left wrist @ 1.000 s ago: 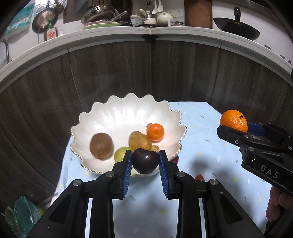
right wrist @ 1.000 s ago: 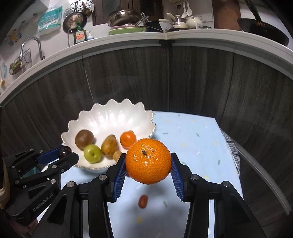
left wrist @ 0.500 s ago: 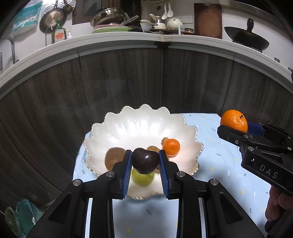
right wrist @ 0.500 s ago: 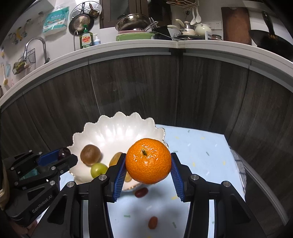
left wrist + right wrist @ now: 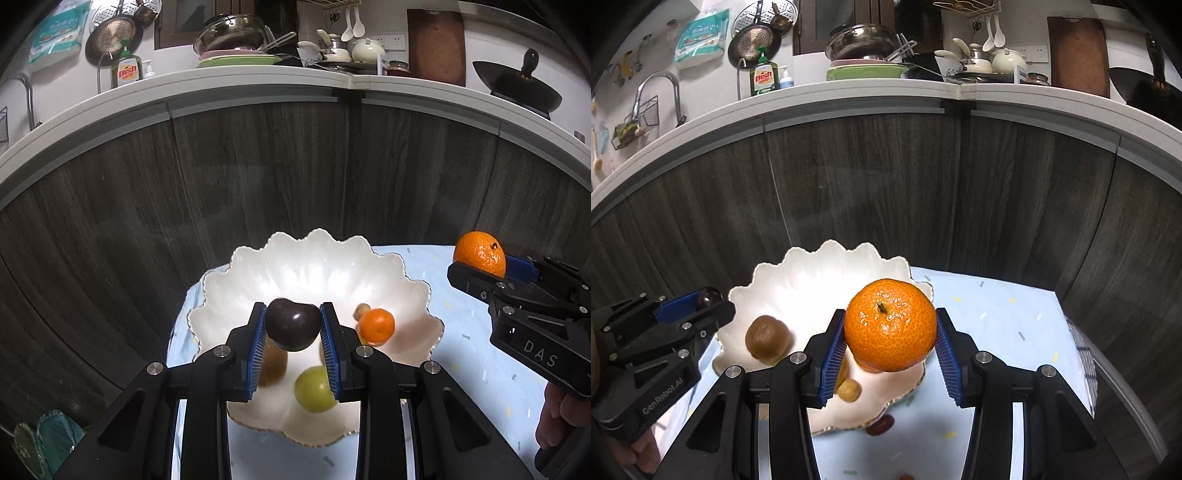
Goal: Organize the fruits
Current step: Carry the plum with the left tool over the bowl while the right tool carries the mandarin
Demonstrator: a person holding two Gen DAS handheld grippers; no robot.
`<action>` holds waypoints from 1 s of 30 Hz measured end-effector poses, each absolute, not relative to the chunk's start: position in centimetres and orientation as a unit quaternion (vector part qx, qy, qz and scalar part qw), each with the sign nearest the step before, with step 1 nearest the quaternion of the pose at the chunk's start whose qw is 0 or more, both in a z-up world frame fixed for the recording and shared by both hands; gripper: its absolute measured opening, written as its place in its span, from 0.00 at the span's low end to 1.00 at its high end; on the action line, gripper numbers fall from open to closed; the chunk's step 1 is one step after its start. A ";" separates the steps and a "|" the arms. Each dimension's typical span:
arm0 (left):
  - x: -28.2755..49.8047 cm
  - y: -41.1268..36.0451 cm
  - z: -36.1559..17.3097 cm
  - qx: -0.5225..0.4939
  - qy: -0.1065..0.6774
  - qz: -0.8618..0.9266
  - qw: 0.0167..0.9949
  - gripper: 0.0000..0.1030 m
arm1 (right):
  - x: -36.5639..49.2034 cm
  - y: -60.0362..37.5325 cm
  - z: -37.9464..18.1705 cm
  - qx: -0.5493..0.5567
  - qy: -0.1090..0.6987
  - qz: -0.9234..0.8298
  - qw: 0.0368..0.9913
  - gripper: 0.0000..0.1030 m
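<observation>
"DAS" on right gripper [image 5: 480, 266], "GenRobot.AI" on left gripper [image 5: 701, 308], "dish" on soap bottle [image 5: 763, 78]

Both my wrist views look steeply down along their jaws, close over the shared white bowl [image 5: 317, 266] [image 5: 812, 273], facing the cabinets [image 5: 258, 177].

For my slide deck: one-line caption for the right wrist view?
Right gripper holds a large orange above the scalloped white bowl of fruit.

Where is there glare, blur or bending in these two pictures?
Left wrist view: bright glare on the white bowl, the green fruit slightly blurred, the counter edge bent into an arc. Right wrist view: shiny highlights on the orange, the same curved counter.
</observation>
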State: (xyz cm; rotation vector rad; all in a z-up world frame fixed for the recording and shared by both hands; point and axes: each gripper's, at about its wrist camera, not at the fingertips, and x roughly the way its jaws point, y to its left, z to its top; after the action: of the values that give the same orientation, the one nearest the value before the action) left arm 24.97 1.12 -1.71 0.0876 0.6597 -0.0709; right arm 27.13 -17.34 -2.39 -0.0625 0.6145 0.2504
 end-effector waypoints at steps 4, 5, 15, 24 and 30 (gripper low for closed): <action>26.0 1.4 -1.6 0.045 0.322 -0.033 0.945 0.28 | 28.2 -17.1 -2.4 -0.032 0.303 0.119 0.945 0.46; 26.4 1.4 -1.6 0.046 0.321 -0.032 0.945 0.28 | 28.5 -17.1 -2.5 -0.033 0.303 0.119 0.945 0.46; 28.9 1.9 -2.1 0.047 0.324 -0.032 0.944 0.28 | 31.1 -16.9 -3.5 -0.031 0.314 0.113 0.942 0.46; 31.3 2.2 -4.0 0.044 0.344 -0.031 0.938 0.28 | 33.4 -16.4 -5.1 -0.034 0.331 0.111 0.936 0.45; 32.7 2.4 -5.4 0.043 0.357 -0.030 0.933 0.28 | 34.8 -16.1 -6.0 -0.037 0.345 0.110 0.931 0.46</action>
State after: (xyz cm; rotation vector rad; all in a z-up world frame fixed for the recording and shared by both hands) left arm 32.71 2.38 -5.36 0.0878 0.7308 -0.0618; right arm 34.77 -16.09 -6.02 -0.0748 0.7059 0.2251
